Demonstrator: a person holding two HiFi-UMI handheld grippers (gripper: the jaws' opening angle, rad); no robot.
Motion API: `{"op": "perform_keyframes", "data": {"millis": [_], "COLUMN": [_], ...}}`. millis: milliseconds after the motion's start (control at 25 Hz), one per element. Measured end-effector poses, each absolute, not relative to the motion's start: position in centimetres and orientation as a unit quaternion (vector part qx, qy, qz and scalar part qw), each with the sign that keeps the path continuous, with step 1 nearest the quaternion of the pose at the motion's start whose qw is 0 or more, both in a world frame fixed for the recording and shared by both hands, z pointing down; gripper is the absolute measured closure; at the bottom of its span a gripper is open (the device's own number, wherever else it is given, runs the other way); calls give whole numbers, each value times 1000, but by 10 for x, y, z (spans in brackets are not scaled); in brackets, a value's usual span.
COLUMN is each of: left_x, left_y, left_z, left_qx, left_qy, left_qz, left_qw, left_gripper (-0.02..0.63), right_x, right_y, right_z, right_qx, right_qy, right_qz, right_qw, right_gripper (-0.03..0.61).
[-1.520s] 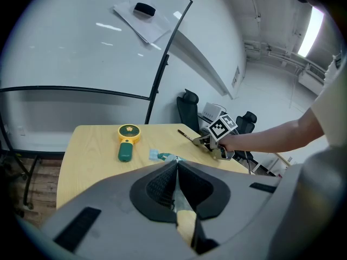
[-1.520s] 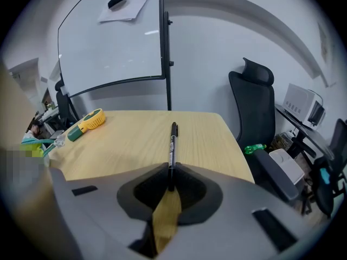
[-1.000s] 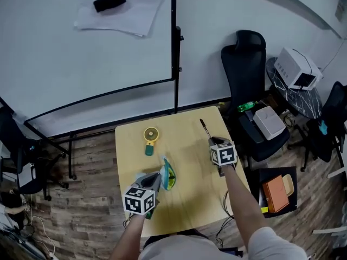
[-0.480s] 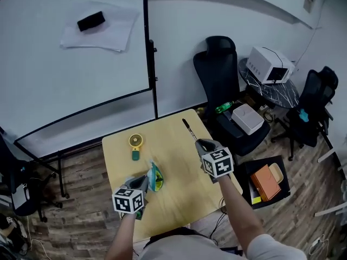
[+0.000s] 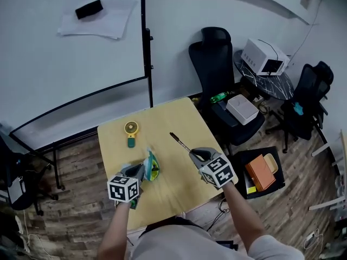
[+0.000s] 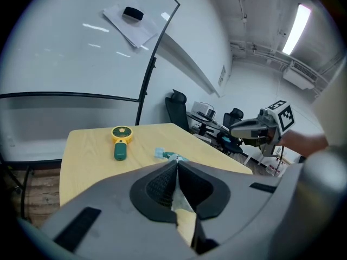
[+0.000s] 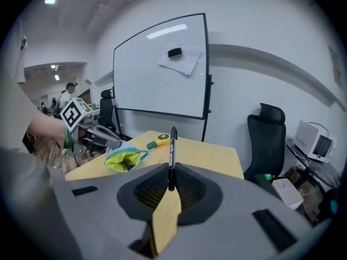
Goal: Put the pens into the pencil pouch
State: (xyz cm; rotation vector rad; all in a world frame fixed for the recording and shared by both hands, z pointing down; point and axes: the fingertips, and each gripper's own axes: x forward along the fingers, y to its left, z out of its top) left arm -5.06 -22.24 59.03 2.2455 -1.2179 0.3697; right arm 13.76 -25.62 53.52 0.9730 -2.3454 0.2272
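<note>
A teal pencil pouch (image 5: 153, 167) with a lime lining stands open on the yellow table (image 5: 162, 118). My left gripper (image 5: 142, 171) is shut on the pouch's near edge; in the left gripper view the fabric (image 6: 172, 157) is pinched between the closed jaws of that gripper (image 6: 176, 164). My right gripper (image 5: 196, 155) is shut on a black pen (image 5: 179, 141), held above the table to the right of the pouch. In the right gripper view the pen (image 7: 172, 150) sticks up and forward from the gripper (image 7: 171, 175), and the pouch mouth (image 7: 126, 159) gapes at the left.
A yellow and green hand fan (image 5: 130, 131) lies at the table's far left. A whiteboard (image 5: 70, 47) stands behind the table. A black office chair (image 5: 217, 53) and a white box (image 5: 242, 108) are to the right, with an orange item (image 5: 260, 172) on the floor.
My right gripper has lifted the pen and carried it left, closer to the pouch. The left gripper keeps its hold on the pouch and has hardly moved.
</note>
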Motion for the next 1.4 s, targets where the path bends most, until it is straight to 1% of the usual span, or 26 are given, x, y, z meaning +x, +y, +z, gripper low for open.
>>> {"op": "perform_keyframes", "data": {"millis": [440, 640, 880, 1400], "left_x": [-53, -50, -42, -32], "left_y": [-219, -215, -208, -193], "left_z": [589, 590, 591, 583], "left_qx": [837, 838, 841, 848], "left_qy": [-454, -449, -441, -428], "left_qz": [135, 137, 142, 132], "left_qw": [276, 277, 279, 285], "left_gripper": [600, 600, 600, 600], "right_x": [90, 79, 52, -22], "right_y": [-181, -174, -177, -181], "right_z": [596, 610, 622, 640], "right_qx": [193, 148, 97, 37], "right_qy": [-888, -883, -887, -900], "right_qz": [99, 100, 88, 84], "right_qw": [404, 433, 442, 425], "right_gripper": [540, 540, 538, 538]}}
